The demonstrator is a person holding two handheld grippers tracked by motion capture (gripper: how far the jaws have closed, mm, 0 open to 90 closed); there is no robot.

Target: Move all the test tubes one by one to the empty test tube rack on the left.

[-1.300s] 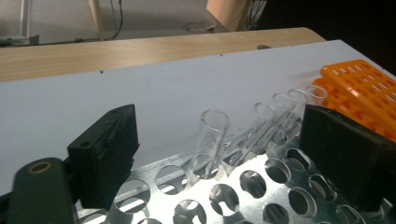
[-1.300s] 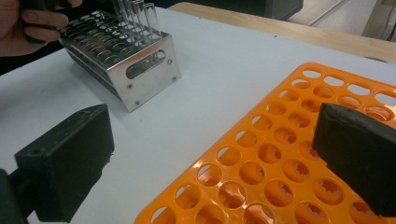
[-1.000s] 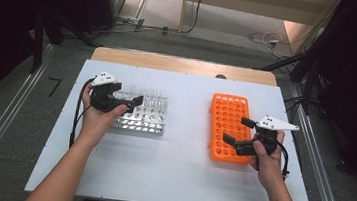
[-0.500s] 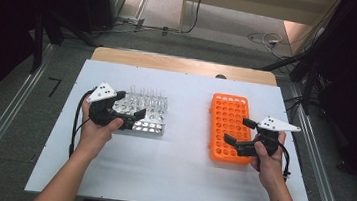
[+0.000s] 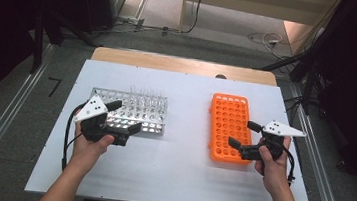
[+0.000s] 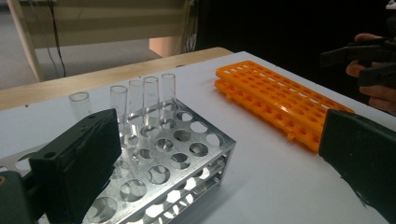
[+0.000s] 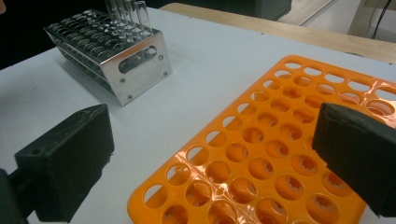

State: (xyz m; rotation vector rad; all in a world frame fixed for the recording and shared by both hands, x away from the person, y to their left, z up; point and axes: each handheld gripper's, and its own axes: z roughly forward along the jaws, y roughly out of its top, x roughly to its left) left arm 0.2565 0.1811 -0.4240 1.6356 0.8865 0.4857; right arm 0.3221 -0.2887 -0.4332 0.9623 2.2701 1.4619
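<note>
White board covers the table (image 5: 168, 180), and a strip of bare wood shows at its far edge; around it the room is dark, with grey floor and some cables behind.

On the left half of the table stands a metal test tube rack (image 5: 135, 113) made of shiny perforated plates. Several clear glass test tubes (image 6: 152, 95) stand upright in a row of holes along its far side; the nearer holes are empty. On the right half lies an orange plastic tube rack (image 5: 231, 128), long side pointing away from the person, and all its holes that can be seen are empty. The two racks are well apart.

The left gripper (image 5: 122, 117) is held in the left hand (image 5: 90, 144) at the near left corner of the metal rack. Its jaws are wide apart and hold nothing; in the left gripper view one jaw is above the rack's near holes and the other is out over the white board.

The right gripper (image 5: 243, 135) is held in the right hand (image 5: 272, 165) at the near right part of the orange rack. Its jaws are also spread wide and hold nothing; one is over the orange holes, the other over the white board beside the rack.
</note>
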